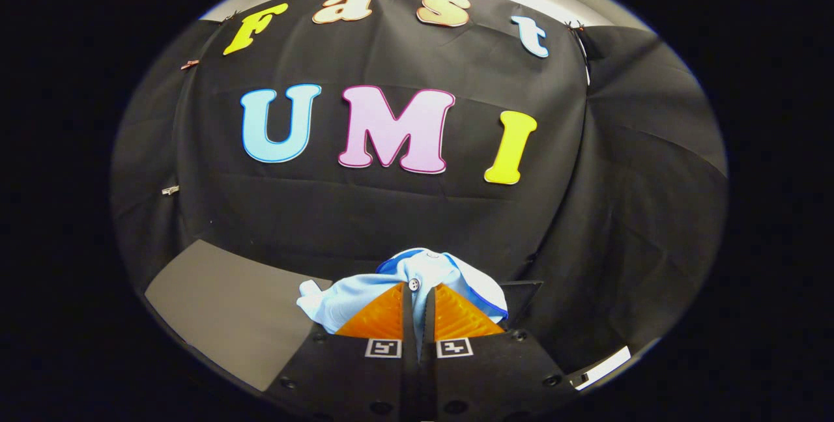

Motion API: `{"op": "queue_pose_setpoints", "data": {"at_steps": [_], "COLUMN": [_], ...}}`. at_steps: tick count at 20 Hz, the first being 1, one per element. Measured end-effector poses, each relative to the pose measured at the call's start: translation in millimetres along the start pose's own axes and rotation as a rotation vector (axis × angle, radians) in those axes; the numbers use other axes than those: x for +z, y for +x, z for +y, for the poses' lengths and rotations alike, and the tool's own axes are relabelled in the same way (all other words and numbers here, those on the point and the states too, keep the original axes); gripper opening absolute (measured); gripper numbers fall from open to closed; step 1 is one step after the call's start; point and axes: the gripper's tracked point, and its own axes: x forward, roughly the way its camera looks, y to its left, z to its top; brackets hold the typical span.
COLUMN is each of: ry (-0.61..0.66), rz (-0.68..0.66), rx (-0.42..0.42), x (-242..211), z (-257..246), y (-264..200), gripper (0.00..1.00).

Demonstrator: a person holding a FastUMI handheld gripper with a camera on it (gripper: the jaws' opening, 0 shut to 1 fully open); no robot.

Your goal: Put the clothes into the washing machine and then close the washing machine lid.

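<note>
Holding a garment, the gripper [417,308] has its two fingers drawn nearly together, and we find a fold of the light blue shirt [410,279] clamped between them, both fingers pressing on the cloth. A small button [414,284] sits right at the fingertips. The rest of the shirt bunches over and beyond the fingers, with a darker blue edge on the right and a loose end hanging left. Beyond it stands the black booth wall [391,213]; a grey surface [228,305] lies lower left. We judge the carry step in hand. Next, we must bring the shirt over the machine's opening before releasing.
</note>
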Motion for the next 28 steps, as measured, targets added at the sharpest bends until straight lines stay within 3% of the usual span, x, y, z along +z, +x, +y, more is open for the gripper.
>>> {"op": "queue_pose_setpoints", "data": {"at_steps": [11, 15, 28], "ry": [-0.024, -0.095, -0.024], "rz": [0.181, 0.264, 0.588], "rx": [-0.006, -0.004, -0.068], "x": [-132.4, -189.5, -368.7], "z": [-44.0, -44.3, -55.3], "y": [49.1, 71.1, 124.6], "gripper": [0.05, 0.05, 0.05]}}
